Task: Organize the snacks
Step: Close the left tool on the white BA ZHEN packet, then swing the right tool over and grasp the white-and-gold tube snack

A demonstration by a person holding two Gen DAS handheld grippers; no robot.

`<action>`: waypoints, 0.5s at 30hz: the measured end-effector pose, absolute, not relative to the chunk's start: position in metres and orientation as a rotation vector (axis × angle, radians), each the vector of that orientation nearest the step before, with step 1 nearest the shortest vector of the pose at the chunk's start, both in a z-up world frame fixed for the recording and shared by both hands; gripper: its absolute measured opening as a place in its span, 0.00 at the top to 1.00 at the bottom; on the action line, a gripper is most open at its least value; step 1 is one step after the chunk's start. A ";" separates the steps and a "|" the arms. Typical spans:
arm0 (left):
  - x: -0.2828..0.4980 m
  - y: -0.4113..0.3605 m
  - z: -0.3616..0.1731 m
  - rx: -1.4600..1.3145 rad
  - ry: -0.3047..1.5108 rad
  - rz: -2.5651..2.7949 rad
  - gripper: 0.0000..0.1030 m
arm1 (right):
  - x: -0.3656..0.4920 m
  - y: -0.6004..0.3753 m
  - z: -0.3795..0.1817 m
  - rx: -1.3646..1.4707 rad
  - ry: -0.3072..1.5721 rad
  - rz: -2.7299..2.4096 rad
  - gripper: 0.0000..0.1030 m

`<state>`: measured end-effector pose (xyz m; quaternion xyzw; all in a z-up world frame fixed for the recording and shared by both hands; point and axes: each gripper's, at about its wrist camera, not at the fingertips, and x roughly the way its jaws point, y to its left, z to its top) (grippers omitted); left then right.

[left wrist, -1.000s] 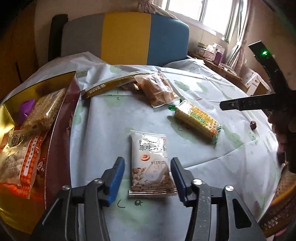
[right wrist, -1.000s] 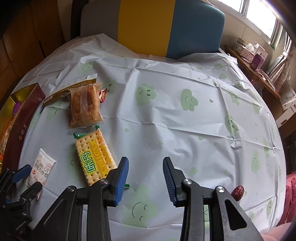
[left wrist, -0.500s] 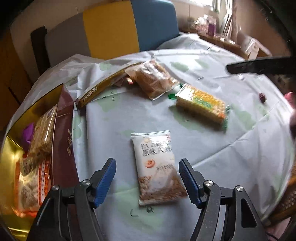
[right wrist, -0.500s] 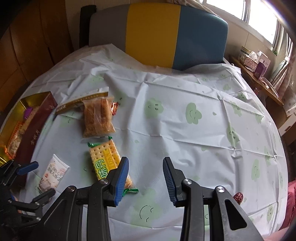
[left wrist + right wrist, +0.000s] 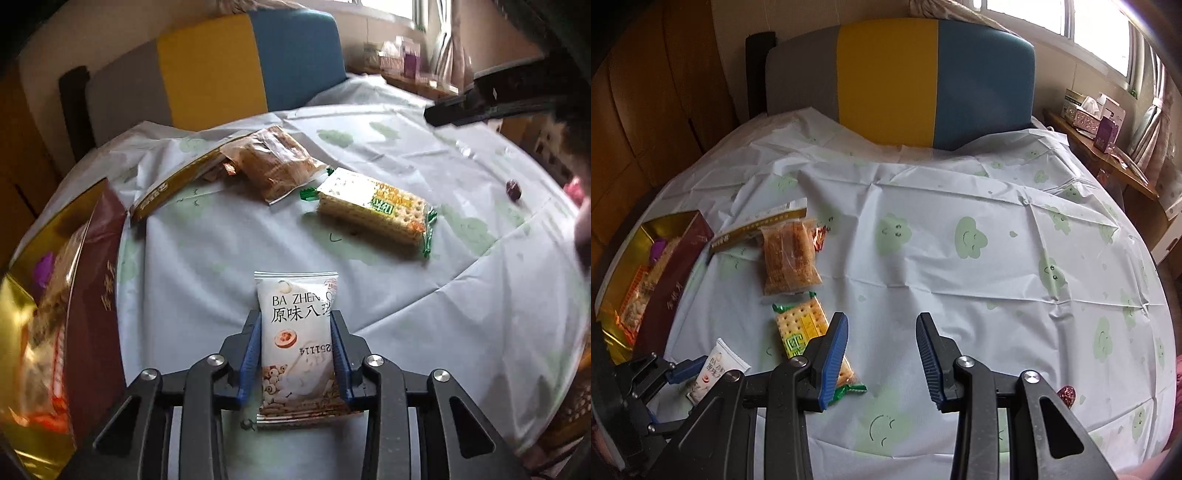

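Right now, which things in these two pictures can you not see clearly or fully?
- Gold box, left wrist view: contents blurred, cut by the frame edge.
- White snack packet, left wrist view: sides covered by the left claw, closed on it; right wrist view shows only one end.
- Small red item, right wrist view: partly behind the right claw's frame, too small to name.

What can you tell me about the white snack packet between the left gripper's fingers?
The white snack packet is a flat, glossy plastic sachet with crimped ends, printed with Chinese characters, "BA ZHEN" and a nut picture. It lies lengthwise on the tablecloth, its middle pinched between the blue pads of the left gripper, whose jaws have just closed on it.
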<state>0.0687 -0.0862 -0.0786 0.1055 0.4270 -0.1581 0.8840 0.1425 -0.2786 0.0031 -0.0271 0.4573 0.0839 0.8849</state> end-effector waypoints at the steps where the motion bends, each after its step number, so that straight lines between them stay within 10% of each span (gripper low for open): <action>1: 0.066 -0.084 -0.079 0.219 0.876 -0.340 0.65 | 0.142 -0.278 0.002 -0.059 0.957 0.181 0.62; 15: 0.065 -0.062 -0.082 0.113 0.820 -0.440 0.65 | 0.161 -0.172 -0.004 -0.285 1.035 0.551 0.59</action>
